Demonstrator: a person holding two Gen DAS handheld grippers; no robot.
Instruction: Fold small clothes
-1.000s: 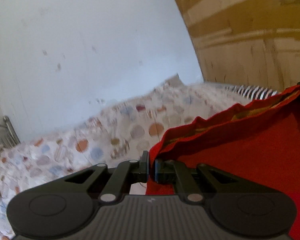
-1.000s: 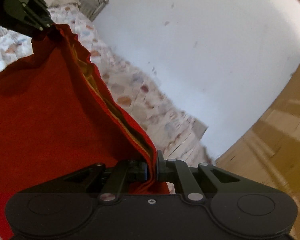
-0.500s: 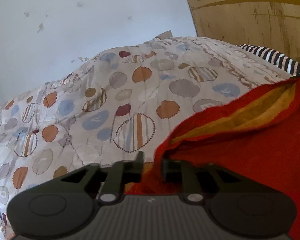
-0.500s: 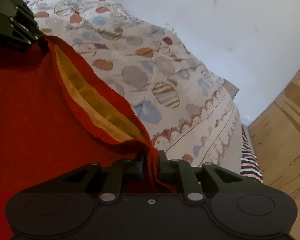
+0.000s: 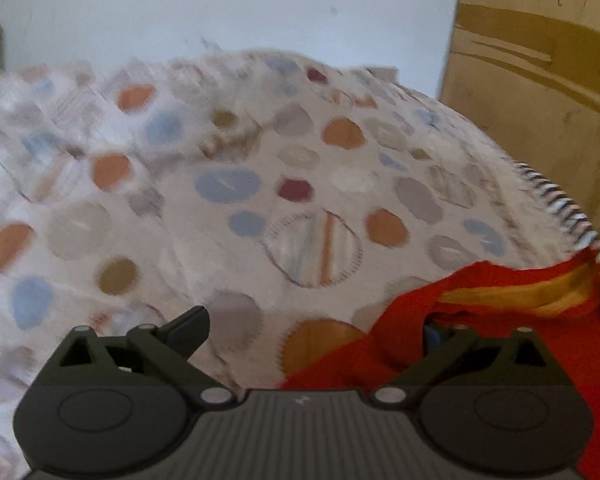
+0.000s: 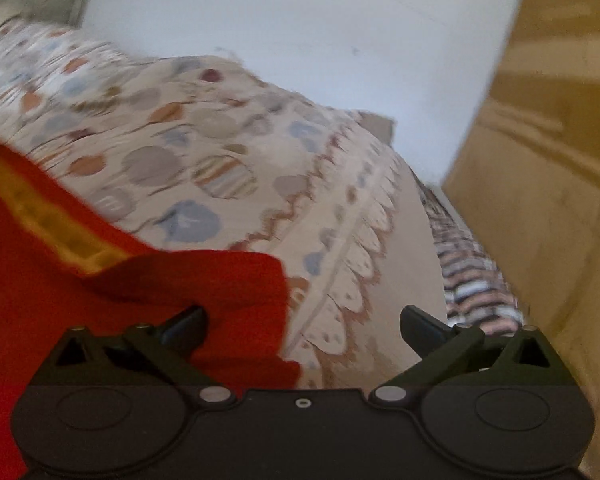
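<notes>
Release of a red garment (image 5: 500, 360) onto a bed covered by a spotted quilt (image 5: 260, 200). The garment, red with a yellow-orange lining showing along its open edge, lies on the near part of the quilt, between the two grippers.

Left gripper (image 5: 316, 328): its jaws have just been opening and now stand wide apart. The left finger is clear over bare quilt. The right finger is partly covered by a raised fold of the garment's corner, so cloth lies between the jaws, but nothing is pinched.

Right gripper (image 6: 302, 324): its jaws have likewise just been opening and stand fully apart. A flap of the garment's other corner (image 6: 204, 280) drapes between them, against the left finger. The right finger is over bare quilt, near its scalloped border (image 6: 356, 280). No grip is held.

Governing relation: the lined edge runs from one gripper to the other, roughly across the bed. The body of the cloth spreads toward the viewer, to the right of the left gripper and to the left of the right gripper. Each hand is nearest its own corner. Judged from this, the next fold would carry cloth across that edge-to-edge axis, each hand regrasping on its own side.

Both views are motion-blurred, so the garment type cannot be told.
</notes>
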